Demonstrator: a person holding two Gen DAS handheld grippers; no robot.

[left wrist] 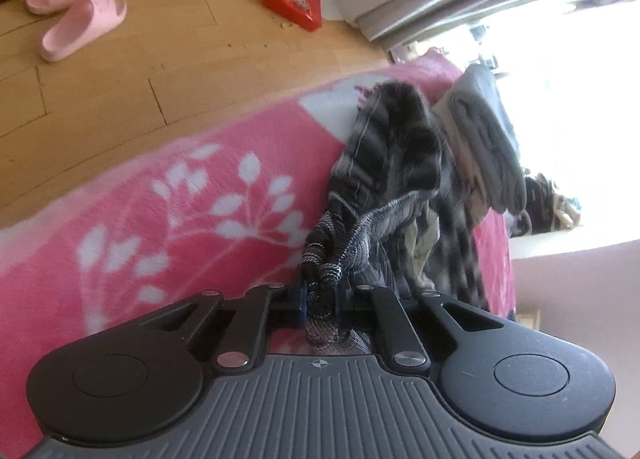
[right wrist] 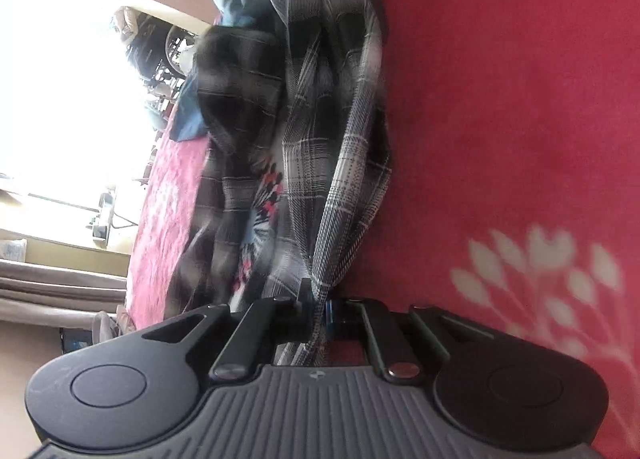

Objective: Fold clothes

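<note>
My left gripper (left wrist: pixel 320 301) is clamped on a bunched, ropy corner of the plaid garment (left wrist: pixel 394 163), and my right gripper (right wrist: pixel 320 305) pinches a thin edge of the same cloth. From both sets of fingers the garment runs straight ahead, its length strung forward over the pink blanket (left wrist: pixel 160 195) toward a grey folded pile (left wrist: pixel 486 135). Neither hand looks nearer.

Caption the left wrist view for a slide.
Left gripper pinching a plaid shirt over a pink blanket.

No readable text, seemingly, anywhere.
</note>
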